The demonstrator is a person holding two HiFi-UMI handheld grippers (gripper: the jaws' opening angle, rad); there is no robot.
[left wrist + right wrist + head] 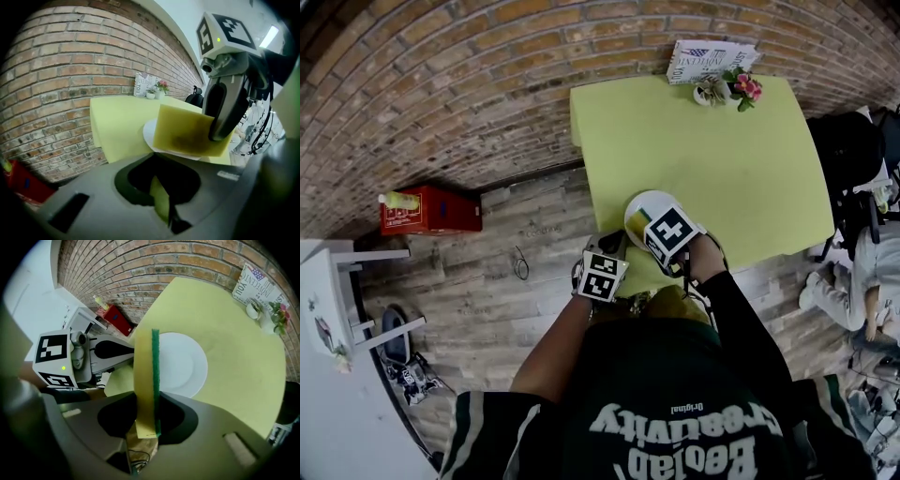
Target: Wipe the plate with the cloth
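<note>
A white plate [637, 207] lies on the yellow-green table [712, 159] near its front left corner. My right gripper [664, 232] is shut on the cloth, a yellow sponge pad [144, 376] with a green backing. The pad stands on edge over the plate's [185, 364] near left side. In the left gripper view its flat yellow face [185, 131] covers most of the plate [150, 133]. My left gripper [602, 274] is at the table's front edge, left of the plate. It is shut on a thin yellow-green strip [161, 201], apparently the table cover's edge.
A sign card [710, 62] and small flower pots [729, 90] stand at the table's far edge. A red crate [429, 210] sits on the wooden floor by the brick wall. White furniture [328, 328] is at the left, a seated person [862, 281] at the right.
</note>
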